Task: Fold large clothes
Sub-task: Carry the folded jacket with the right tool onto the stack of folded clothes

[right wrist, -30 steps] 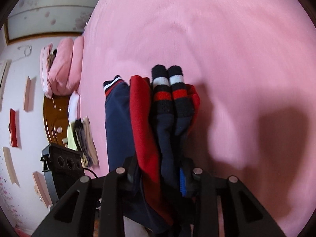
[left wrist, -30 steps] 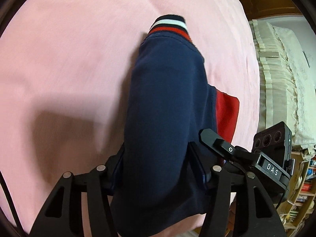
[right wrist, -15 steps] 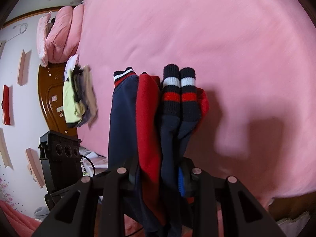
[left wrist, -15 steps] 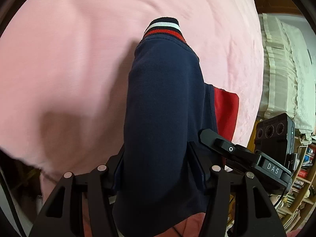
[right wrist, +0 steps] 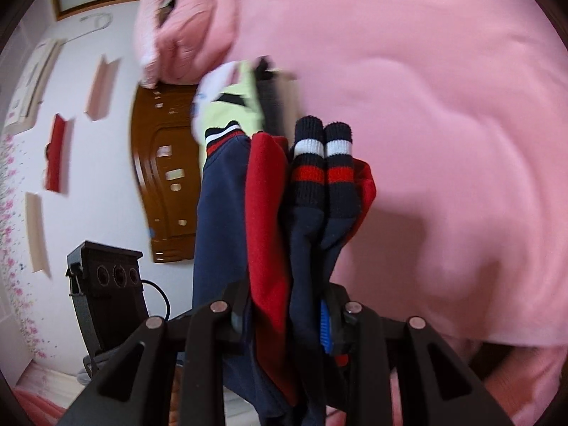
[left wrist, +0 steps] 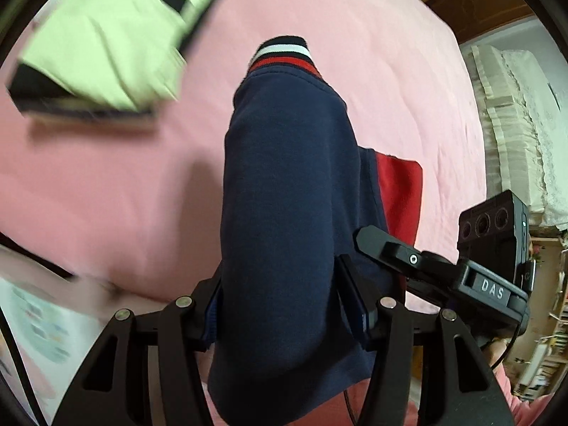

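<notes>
A folded navy and red sweatshirt with striped knit trim hangs above the pink bed. My left gripper is shut on its thick navy fold, pointing steeply down. In the right wrist view the same sweatshirt shows its red panel and two striped cuffs side by side. My right gripper is shut on that bunched edge. The other gripper's black body shows at the right of the left wrist view.
A pale green folded garment on a stack lies at the bed's upper left, seen too as the green pile in the right wrist view. Pink pillows and a brown headboard stand behind. A white frilled cover is at the right.
Both grippers have carried the sweatshirt sideways and upward across the bed toward the green pile, which has come into the left wrist view. Both grips stayed the same.
</notes>
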{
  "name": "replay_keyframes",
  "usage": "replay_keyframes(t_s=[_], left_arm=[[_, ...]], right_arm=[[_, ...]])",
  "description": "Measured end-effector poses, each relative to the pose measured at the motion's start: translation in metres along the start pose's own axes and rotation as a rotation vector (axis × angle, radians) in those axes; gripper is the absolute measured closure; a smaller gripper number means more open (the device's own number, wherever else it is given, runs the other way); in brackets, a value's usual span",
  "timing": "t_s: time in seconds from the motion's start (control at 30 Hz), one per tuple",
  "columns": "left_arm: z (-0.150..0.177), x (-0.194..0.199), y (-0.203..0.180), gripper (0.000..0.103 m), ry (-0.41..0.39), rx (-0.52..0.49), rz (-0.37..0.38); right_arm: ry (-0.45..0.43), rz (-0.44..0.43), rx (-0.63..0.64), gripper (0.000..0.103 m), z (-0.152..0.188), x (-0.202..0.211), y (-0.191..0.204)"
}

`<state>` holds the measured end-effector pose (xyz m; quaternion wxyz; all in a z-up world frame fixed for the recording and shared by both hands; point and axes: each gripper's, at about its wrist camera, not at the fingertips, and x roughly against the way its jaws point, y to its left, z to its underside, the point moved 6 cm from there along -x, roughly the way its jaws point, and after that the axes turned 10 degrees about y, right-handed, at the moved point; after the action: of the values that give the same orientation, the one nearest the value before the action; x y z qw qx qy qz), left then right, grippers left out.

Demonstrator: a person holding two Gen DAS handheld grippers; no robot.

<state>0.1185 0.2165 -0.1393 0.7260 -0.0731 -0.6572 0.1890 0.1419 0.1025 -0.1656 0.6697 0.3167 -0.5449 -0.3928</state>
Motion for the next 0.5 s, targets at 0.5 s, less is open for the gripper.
replay_keyframes(t_s=[0.5], left_arm=[[-0.145, 0.177, 0.076, 0.048, -0.356, -0.069, -0.288]], right_arm=[[-0.189, -0.119, 0.31, 0.075, -0.148, -0.117, 0.193]])
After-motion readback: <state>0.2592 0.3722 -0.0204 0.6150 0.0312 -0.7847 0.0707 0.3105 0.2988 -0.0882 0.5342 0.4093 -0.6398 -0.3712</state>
